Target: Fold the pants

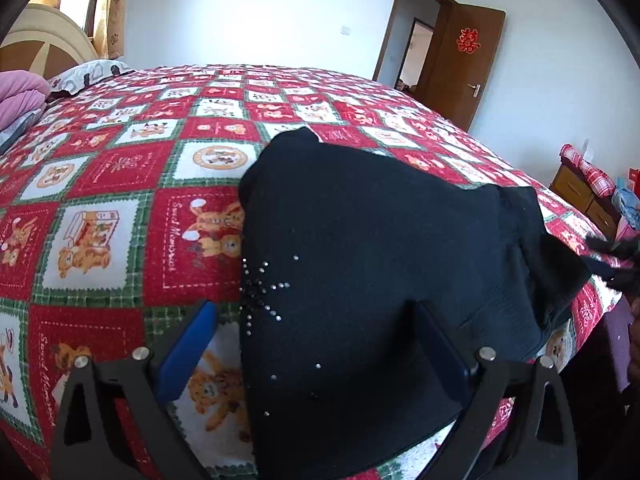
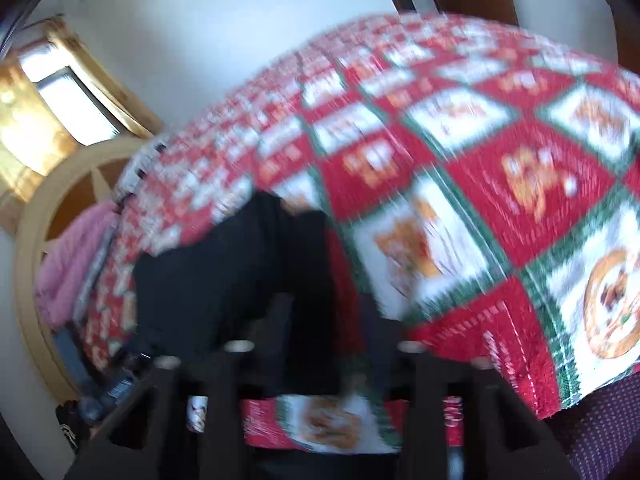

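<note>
Black pants (image 1: pixel 360 240) lying folded on red patchwork bedspread (image 1: pixel 120 184), near bed's front edge, rhinestone pattern facing up. Left gripper (image 1: pixel 316 312) hovering over pants, fingers spread wide, nothing pinched between. Right gripper (image 2: pixel 320 320) sitting at pants' edge (image 2: pixel 224 264) in blurred view, fingers partly apart; grip on cloth impossible to tell

A bed (image 1: pixel 120 200) covered by a red, white and green checked quilt is seen ahead of the jaws. Beyond it, white walls (image 1: pixel 260 8) and an open brown door (image 1: pixel 468 64) are shown; a sunlit window (image 2: pixel 68 92) is seen beside the headboard (image 1: pixel 44 40).
</note>
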The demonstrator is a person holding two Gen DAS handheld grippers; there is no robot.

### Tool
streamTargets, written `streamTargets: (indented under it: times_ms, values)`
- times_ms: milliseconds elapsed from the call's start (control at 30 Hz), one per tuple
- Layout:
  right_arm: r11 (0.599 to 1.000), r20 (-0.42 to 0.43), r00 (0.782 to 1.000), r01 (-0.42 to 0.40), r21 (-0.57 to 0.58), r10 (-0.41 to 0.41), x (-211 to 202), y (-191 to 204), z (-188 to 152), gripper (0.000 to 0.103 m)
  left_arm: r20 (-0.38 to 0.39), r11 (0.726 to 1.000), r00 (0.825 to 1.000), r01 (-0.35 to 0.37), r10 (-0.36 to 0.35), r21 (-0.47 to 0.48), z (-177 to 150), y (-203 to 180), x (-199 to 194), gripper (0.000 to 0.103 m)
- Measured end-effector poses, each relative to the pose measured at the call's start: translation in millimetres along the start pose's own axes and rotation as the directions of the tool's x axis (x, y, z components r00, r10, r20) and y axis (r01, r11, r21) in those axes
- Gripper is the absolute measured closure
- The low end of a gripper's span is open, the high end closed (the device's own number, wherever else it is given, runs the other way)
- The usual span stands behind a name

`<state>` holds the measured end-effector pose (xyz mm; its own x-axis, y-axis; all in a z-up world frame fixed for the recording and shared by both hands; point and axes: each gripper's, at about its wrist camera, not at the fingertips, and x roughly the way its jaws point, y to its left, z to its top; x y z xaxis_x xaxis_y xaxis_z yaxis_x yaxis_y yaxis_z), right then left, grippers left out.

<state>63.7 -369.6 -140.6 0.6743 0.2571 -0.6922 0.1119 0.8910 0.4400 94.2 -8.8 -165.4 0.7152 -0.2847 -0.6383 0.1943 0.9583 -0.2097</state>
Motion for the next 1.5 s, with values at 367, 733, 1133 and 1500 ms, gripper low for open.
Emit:
streamTargets:
  times_ms: [367, 733, 1133, 1500]
  values:
    - [0.995, -0.099, 0.994, 0.045, -0.087, -0.053, 34, 6, -18, 0.069, 0.011, 1.000, 1.000, 0.018, -0.018, -0.008, -1, 2, -1, 0.001]
    - [0.996, -0.112, 0.993, 0.035, -0.079, -0.043, 33, -6, -26, 0.077, -0.002, 1.000, 1.000, 0.003, -0.003, 0.023, -1, -1, 2, 0.000]
    - [0.947, 0.094, 0.973, 0.228, -0.228, -0.211, 3, 31, -11, 0.060, 0.014, 1.000, 0.999, -0.029, 0.029, 0.008, 3, 4, -2, 0.000]
    - [0.874, 0.017, 0.997, -0.063, -0.482, 0.081, 61, 159, 4, 0.059, 0.014, 0.999, 0.999, -0.046, 0.045, 0.016, -12, 11, -8, 0.000]
